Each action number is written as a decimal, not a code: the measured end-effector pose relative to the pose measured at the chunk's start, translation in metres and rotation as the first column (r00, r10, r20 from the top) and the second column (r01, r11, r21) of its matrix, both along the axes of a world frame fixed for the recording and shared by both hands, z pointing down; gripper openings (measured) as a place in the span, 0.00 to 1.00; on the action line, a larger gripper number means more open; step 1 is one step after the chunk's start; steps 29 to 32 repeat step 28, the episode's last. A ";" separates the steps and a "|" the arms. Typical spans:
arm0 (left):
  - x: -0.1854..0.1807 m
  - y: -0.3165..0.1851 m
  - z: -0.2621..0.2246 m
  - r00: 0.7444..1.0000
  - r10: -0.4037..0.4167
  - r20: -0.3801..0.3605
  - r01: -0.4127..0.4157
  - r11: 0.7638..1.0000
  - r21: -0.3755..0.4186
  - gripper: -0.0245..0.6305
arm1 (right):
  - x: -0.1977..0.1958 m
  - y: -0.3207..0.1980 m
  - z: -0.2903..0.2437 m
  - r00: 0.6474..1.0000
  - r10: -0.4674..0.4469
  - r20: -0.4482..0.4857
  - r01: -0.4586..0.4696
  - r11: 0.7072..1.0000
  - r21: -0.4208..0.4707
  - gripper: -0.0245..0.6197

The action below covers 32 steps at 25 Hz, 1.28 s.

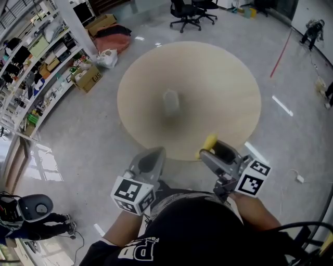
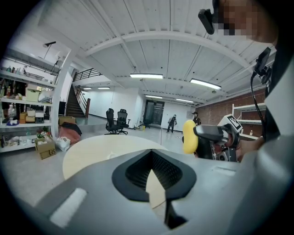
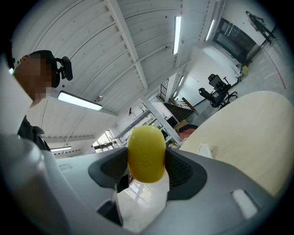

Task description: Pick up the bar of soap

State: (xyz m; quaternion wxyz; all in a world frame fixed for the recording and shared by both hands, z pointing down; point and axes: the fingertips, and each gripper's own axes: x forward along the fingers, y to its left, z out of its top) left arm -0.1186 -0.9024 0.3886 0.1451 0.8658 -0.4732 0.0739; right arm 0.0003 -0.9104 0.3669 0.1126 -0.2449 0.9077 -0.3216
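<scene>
The yellow oval bar of soap (image 1: 209, 141) is clamped between the jaws of my right gripper (image 1: 209, 149), lifted over the near rim of the round beige table (image 1: 218, 78). In the right gripper view the soap (image 3: 146, 153) fills the gap in the right gripper (image 3: 146, 161), a dark pad pressing on each side. From the left gripper view the soap (image 2: 189, 137) sticks out at the right. My left gripper (image 1: 156, 154) hovers beside it over the table's near edge, jaws together with nothing held (image 2: 151, 158).
A small whitish object (image 1: 170, 101), blurred, stands near the table's middle. Shelving (image 1: 36, 57) lines the left wall, with a cardboard box (image 1: 87, 78) and bags on the floor. Office chairs (image 1: 190, 13) stand beyond the table. A red line (image 1: 281, 52) marks the floor at right.
</scene>
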 end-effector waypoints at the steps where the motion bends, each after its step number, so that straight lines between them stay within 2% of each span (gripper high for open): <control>1: 0.000 0.001 0.000 1.000 -0.003 0.001 0.003 1.000 -0.001 0.05 | 0.000 0.000 0.000 1.000 -0.003 0.001 0.003 1.000 -0.001 0.45; 21: -0.003 -0.017 -0.001 1.000 0.002 0.005 -0.002 1.000 -0.001 0.05 | -0.005 -0.015 0.007 0.999 0.017 -0.031 -0.017 1.000 -0.005 0.45; 28: -0.023 -0.031 0.000 1.000 0.006 0.002 -0.006 1.000 0.001 0.05 | -0.027 -0.030 0.009 0.999 0.021 -0.032 -0.021 1.000 -0.007 0.45; 32: -0.023 -0.031 0.000 1.000 0.006 0.002 -0.006 1.000 0.001 0.05 | -0.027 -0.030 0.009 0.999 0.021 -0.032 -0.021 1.000 -0.007 0.45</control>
